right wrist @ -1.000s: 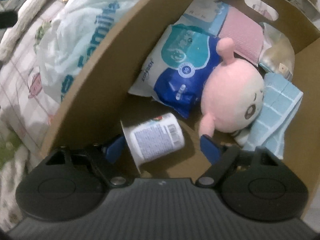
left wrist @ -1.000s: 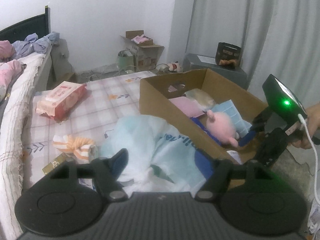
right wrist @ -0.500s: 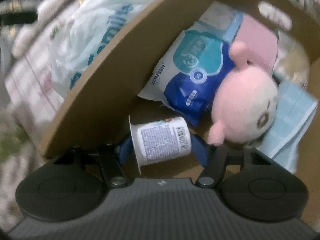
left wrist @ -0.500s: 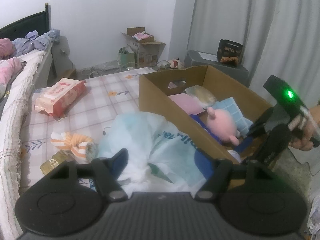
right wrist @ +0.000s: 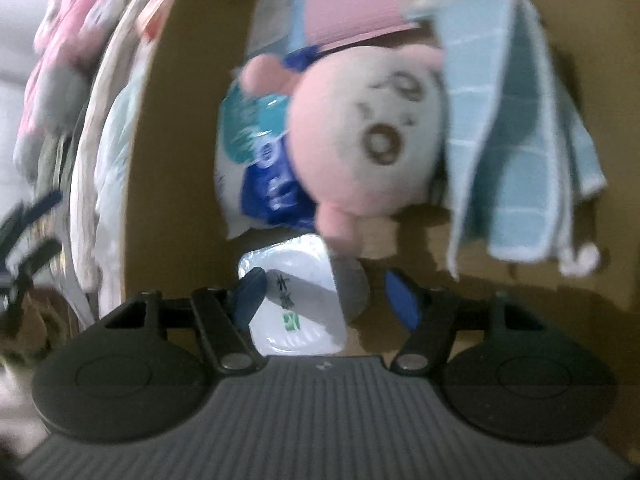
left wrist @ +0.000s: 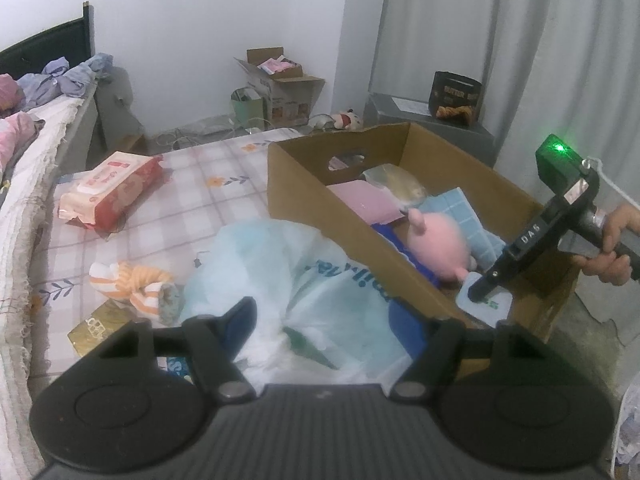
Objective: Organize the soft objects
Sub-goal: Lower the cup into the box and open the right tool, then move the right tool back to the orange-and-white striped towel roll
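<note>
A cardboard box (left wrist: 304,196) stands on the bed and holds a pink plush (left wrist: 438,242), a light blue towel (left wrist: 460,212), a pink pad (left wrist: 366,202) and a blue-and-white wipes pack (right wrist: 256,172). My right gripper (right wrist: 324,294) is inside the box's near end, its fingers around a white yogurt cup (right wrist: 298,300); it also shows in the left wrist view (left wrist: 486,298). My left gripper (left wrist: 332,324) is open, hovering over a pale blue plastic bag (left wrist: 296,280) beside the box.
On the checked bedsheet (left wrist: 192,208) lie a red wipes pack (left wrist: 110,188), an orange-and-white rolled cloth (left wrist: 132,280) and a gold packet (left wrist: 98,326). Clothes are piled at the far left. Boxes and a small toy sit on the floor by the wall.
My right gripper has turned with the cup, whose lid now faces the camera, and the view has swung over the plush. The left gripper has barely moved.
</note>
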Motion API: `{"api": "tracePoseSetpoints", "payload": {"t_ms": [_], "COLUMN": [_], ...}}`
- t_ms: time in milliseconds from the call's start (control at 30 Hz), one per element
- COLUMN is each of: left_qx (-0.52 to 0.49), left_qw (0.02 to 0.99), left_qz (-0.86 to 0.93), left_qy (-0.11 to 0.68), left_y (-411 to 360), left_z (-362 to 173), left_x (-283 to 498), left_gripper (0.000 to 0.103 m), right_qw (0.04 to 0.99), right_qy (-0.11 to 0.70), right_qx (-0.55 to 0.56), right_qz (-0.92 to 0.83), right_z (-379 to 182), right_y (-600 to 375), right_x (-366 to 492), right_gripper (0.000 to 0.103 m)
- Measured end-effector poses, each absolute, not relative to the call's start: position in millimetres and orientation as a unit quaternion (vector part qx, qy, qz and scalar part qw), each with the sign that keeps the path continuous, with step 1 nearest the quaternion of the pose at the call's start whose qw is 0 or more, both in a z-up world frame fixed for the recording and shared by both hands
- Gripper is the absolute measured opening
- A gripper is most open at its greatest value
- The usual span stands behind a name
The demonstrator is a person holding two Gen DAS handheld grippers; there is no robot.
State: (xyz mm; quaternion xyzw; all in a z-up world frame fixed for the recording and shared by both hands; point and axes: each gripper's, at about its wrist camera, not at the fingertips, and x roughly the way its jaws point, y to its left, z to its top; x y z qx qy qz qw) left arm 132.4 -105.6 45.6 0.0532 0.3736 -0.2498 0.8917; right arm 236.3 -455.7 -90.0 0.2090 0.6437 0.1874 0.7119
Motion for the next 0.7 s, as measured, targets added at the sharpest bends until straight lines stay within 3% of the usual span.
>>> {"api": "tracePoseSetpoints", "payload": {"t_ms": [67, 233, 700], "left_qx": [0.054, 0.056, 0.054], "left_qw": [0.891, 0.89, 0.896], "left_qz": [-0.251, -0.25, -0.245], "left_qy": [0.375, 0.377, 0.367], "left_y": [-106.9, -108.9, -97.7], "left_z": [45.0, 45.4, 54.1], "left_x": [131.9, 132.4, 120.4], "left_gripper": [0.074, 0.074, 0.074], "right_qw": [0.708, 0.705, 0.698], "right_qy": [0.634, 0.616, 0.631], "right_qx": [0.252, 0.307, 0.264], "right_qz": [0.182, 0.172, 0.212], "right_z": [-93.0, -99.2, -99.4], "right_y": [-461.3, -472.3, -426.3], "right_x": [231.6, 218.1, 206.4], "right_gripper": [0.046, 0.039, 0.041]}}
